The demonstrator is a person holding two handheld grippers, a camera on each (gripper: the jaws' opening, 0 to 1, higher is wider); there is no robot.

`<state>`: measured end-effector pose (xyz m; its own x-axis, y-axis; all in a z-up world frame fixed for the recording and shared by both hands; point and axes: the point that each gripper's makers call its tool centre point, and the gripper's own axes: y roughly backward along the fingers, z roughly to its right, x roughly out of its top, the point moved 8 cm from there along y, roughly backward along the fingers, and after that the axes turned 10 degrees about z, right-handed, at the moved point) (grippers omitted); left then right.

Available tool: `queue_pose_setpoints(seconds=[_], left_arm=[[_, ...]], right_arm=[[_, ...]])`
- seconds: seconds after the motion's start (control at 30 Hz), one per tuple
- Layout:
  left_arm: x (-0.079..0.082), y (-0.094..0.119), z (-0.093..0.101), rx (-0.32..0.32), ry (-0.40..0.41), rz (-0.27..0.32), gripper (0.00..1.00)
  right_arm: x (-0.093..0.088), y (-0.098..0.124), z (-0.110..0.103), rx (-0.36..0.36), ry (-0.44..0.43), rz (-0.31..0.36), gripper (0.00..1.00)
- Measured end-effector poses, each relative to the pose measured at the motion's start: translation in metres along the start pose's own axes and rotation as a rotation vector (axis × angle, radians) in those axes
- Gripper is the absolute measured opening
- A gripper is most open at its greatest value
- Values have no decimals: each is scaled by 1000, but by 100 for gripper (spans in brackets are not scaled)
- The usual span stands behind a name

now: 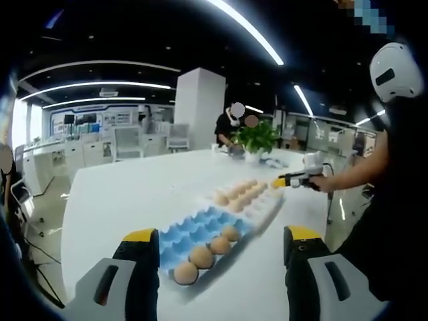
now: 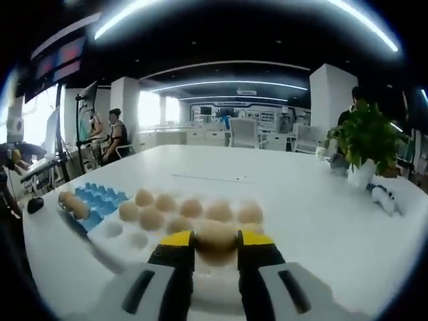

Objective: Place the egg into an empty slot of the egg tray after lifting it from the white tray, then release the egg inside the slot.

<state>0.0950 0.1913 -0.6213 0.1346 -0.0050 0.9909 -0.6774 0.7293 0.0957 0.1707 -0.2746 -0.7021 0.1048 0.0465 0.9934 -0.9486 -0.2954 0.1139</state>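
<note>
A blue egg tray [image 1: 190, 231] lies just ahead of my open left gripper [image 1: 222, 235], with several brown eggs [image 1: 200, 256] along its near right edge. Beyond it sits the white tray [image 1: 265, 212] holding more eggs [image 1: 241, 194]. At that tray's far end a person's hand brings in my right gripper [image 1: 279, 182]. In the right gripper view, my right gripper [image 2: 215, 242] is shut on a brown egg [image 2: 215, 235] over the near side of the white tray [image 2: 115, 231]. The blue tray [image 2: 100, 197] lies to the left with eggs [image 2: 70, 202] on its far edge.
Both trays rest on a long white table [image 1: 127, 194]. A potted plant [image 2: 364, 140] in a white pot stands at the table's far end, with small objects [image 2: 384, 197] beside it. People stand in the background, and a person's arm [image 1: 354, 174] reaches in from the right.
</note>
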Motion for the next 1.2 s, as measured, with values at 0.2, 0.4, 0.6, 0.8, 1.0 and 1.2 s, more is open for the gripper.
queue_pose_setpoints(seconds=[0.2, 0.4, 0.6, 0.8, 1.0, 1.2], left_arm=[[0, 3, 0, 5, 1, 3, 77], [-1, 7, -2, 15, 1, 3, 77], [-1, 8, -1, 13, 0, 4, 77], [-2, 6, 0, 10, 2, 4, 77], [-1, 6, 0, 14, 3, 7, 77], [-1, 8, -1, 20, 3, 7, 77]], right_arm=[[-2, -8, -21, 56, -13, 4, 24], [-3, -13, -34, 97, -11, -3, 24], [-4, -16, -47, 136, -11, -13, 24], [0, -24, -68, 194, -18, -2, 24], [2, -37, -84, 255, -15, 6, 24], [2, -43, -99, 301, -11, 4, 25]])
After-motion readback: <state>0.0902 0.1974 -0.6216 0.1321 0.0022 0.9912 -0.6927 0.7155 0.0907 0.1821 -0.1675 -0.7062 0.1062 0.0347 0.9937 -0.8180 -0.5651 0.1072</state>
